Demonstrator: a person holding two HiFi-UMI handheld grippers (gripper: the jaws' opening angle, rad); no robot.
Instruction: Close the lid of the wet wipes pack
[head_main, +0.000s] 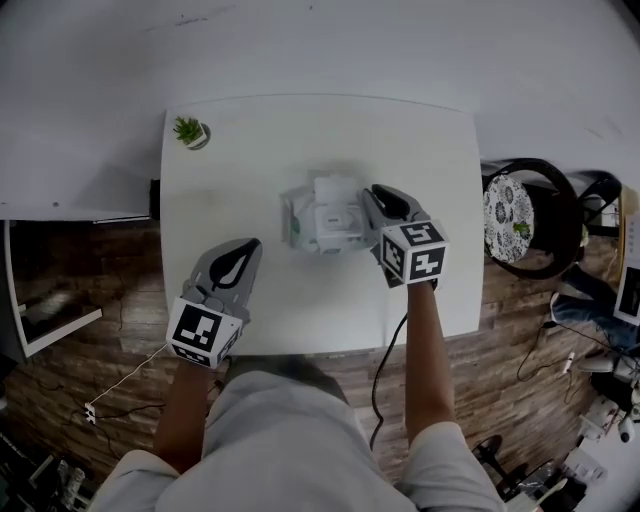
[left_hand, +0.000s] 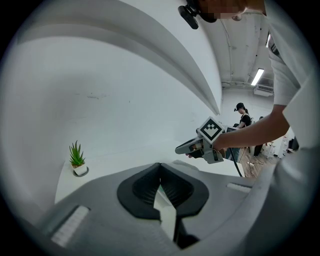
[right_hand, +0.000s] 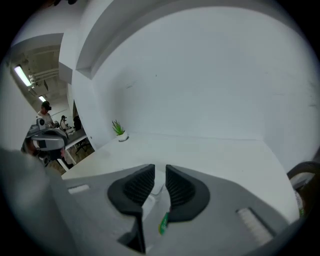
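- The wet wipes pack (head_main: 322, 218) lies flat near the middle of the white table (head_main: 300, 320), with a white lid (head_main: 338, 205) on its top face. From above I cannot tell how far the lid stands open.
- The right tongs (head_main: 378, 198) are just beside the pack's right edge. Their tips point in toward the lid and tilt downward. No view shows whether they touch the pack.
- In the right gripper view the jaws stand a narrow slit apart and grip nothing. White wrapper and a bit of green print show below, through the gap.
- The left tongs (head_main: 252, 247) are well apart from the pack, on its near left, with their tips aimed roughly toward it. In the left gripper view the jaw tips meet, so they are closed on nothing.
- The relation that matters is that the lid lies just left of the right tongs' tips and slightly below them. The right hand is by far the nearer and is probably the one to press the lid down.
- The pack looks nearly as deep as it is wide from above, so I cannot give its long axis firmly.
- A small potted plant (head_main: 190, 131) stands far off to the pack's far left, out of the way.
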